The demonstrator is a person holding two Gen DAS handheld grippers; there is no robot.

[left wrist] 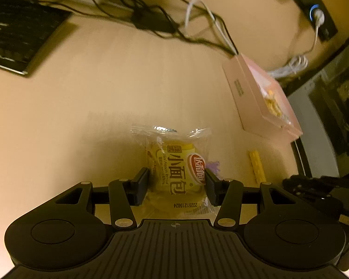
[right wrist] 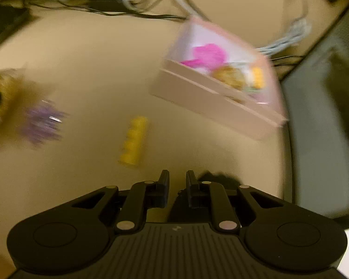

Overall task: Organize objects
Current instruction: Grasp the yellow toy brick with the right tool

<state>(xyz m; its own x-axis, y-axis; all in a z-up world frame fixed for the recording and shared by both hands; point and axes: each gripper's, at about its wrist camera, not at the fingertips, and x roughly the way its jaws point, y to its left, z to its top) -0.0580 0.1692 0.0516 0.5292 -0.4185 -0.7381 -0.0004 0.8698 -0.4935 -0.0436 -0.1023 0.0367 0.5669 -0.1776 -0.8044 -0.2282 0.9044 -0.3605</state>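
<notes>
A clear packet of small bread (left wrist: 174,162) with a yellow and red label hangs between the pads of my left gripper (left wrist: 176,176), which is shut on its sides above the beige table (left wrist: 81,116). An open pink box (left wrist: 256,102) lies to the right, with a pink item, another bread packet and yellow pieces inside (right wrist: 211,93). A yellow toy brick (right wrist: 133,139) and a purple spiky item (right wrist: 43,123) lie on the table. My right gripper (right wrist: 177,179) is shut and empty, hovering near the brick. The right wrist view is blurred.
A black keyboard (left wrist: 18,37) sits at the far left. Black cables (left wrist: 151,21) and a coiled white cable (left wrist: 288,67) run along the back. A dark panel and the table's edge (left wrist: 314,121) bound the right side.
</notes>
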